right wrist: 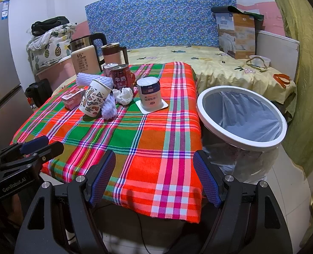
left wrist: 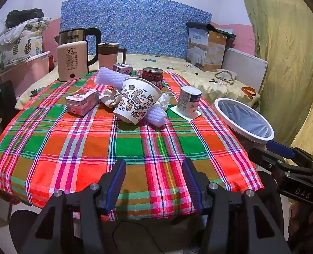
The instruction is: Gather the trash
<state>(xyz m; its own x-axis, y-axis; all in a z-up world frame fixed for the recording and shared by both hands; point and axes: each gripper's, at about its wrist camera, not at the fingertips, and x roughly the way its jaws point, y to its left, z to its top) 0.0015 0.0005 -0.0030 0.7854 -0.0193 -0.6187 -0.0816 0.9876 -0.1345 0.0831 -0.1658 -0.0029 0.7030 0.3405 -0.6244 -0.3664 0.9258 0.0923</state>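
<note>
Nothing collected as I held position — bin (right wrist: pixel 241 114) at the table's right edge looked empty. Left gripper (left wrist: pixel 154 182) and right gripper (right wrist: pixel 154 177) were spread, holding nothing. Paper cup (left wrist: pixel 136 102), can (left wrist: pixel 153 77), cartons and wrappers remained — far across the plaid cloth (left wrist: pixel 135 148).

Bright, even indoor light, soft shadows, sharp focus, strong fisheye bending and dark corners.

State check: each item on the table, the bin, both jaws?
paper cup: tipped over
red can: upright, top opened
yogurt pot: upside down on its lid
pink carton: lying flat
trash bin: lined, nothing visible inside
left gripper: jaws open, empty
right gripper: jaws open, empty
</note>
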